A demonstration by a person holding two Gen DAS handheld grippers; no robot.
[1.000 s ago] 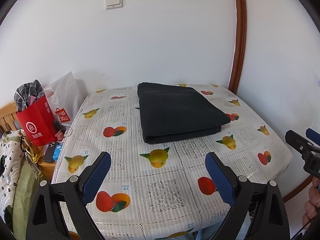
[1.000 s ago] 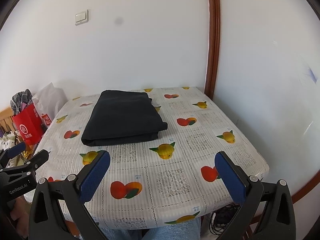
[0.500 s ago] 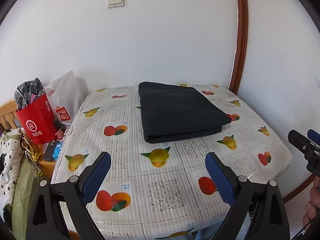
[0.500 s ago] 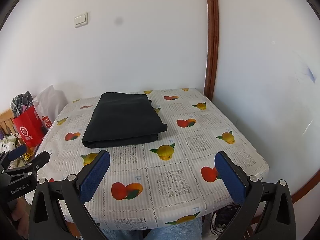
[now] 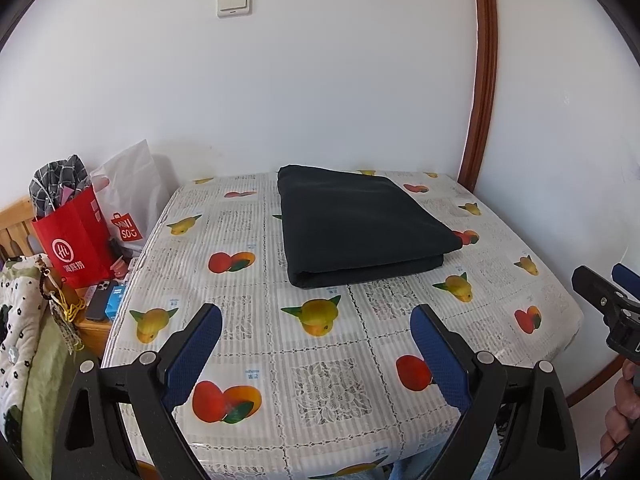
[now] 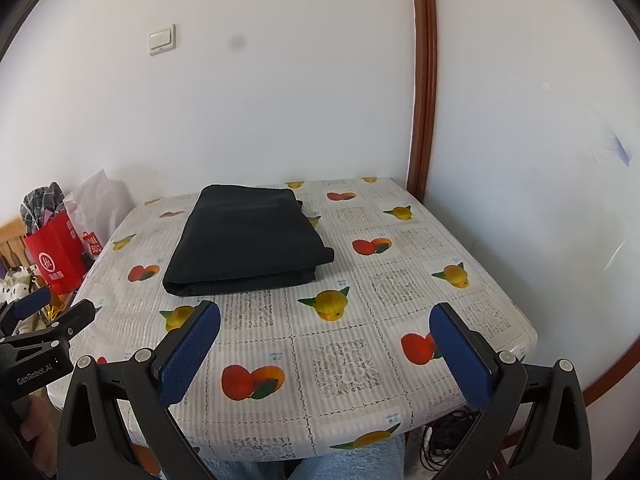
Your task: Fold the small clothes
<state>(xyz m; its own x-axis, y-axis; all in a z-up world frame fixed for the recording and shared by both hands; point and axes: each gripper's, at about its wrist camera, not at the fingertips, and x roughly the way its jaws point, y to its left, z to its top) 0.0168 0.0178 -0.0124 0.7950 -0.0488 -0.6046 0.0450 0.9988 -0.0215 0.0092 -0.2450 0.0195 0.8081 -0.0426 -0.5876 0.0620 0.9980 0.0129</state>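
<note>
Red paper makes up the shopping bag [image 5: 76, 240] at the left edge of the left wrist view, with a white plastic bag [image 5: 132, 196] just beside it and a phone [image 5: 97, 300] lying below on a wooden surface. Toward the centre, a table [image 5: 248, 344] under a fruit-printed cloth carries the dark folded garment [image 5: 360, 224], which lies flat in the far half of the tabletop, well apart from both tools. Its long axis runs from the near side toward the wall, and its thick folded edge faces the camera, slightly skewed so the near right corner sits higher in the frame. The left gripper [image 5: 316, 354] fills the lower part of the frame, its blue pads spread wide and empty. At the right edge, the right gripper [image 5: 612, 292] shows partly; in its own view, the right gripper [image 6: 325, 346] is likewise spread wide and holds nothing above the table's near edge.
</note>
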